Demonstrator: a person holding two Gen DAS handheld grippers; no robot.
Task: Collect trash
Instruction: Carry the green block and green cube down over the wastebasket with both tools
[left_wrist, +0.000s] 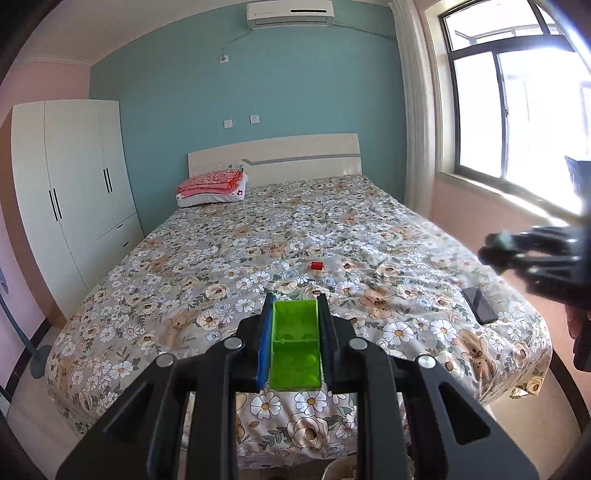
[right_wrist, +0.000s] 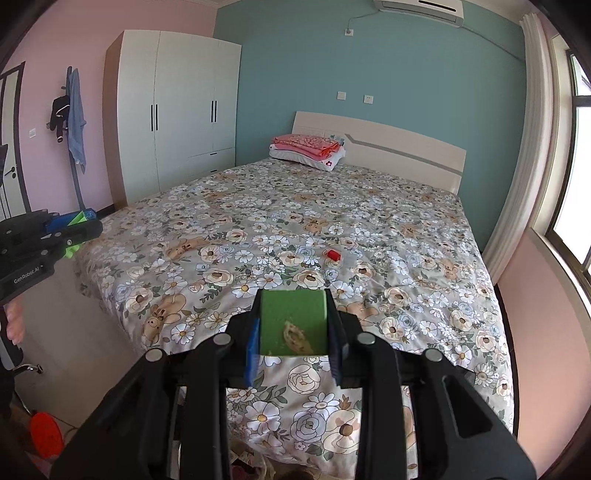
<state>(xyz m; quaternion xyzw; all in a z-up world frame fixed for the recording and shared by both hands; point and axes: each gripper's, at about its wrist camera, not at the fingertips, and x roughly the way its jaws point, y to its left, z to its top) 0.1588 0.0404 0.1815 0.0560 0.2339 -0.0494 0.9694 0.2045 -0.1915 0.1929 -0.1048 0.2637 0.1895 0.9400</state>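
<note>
We read "GenRobot.AI" on our left gripper (right_wrist: 79, 230), clamped on a lime green block (left_wrist: 294, 343) lying lengthwise along its fingers, our right gripper (right_wrist: 293, 325) clamped on a green sponge (right_wrist: 293, 323), small red block (left_wrist: 316, 265) on the floral bed (left_wrist: 221, 258)

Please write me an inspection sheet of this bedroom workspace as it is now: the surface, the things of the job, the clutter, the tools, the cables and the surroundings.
Surface: bed with a floral cover, wrinkled, mostly bare.
Job's things: light green hollow block in the left tool; dark green block with a pale smear in the right tool; small red item lying mid-bed.
Clutter: black phone flat near the bed's right edge; folded pink bedding on a pillow by the headboard.
Tools: left tool shut on the light green block; right tool shut on the dark green block.
Cables: one wire from the air conditioner to a wall socket.
Surroundings: white wardrobe, window, clothes on a rack.
</note>
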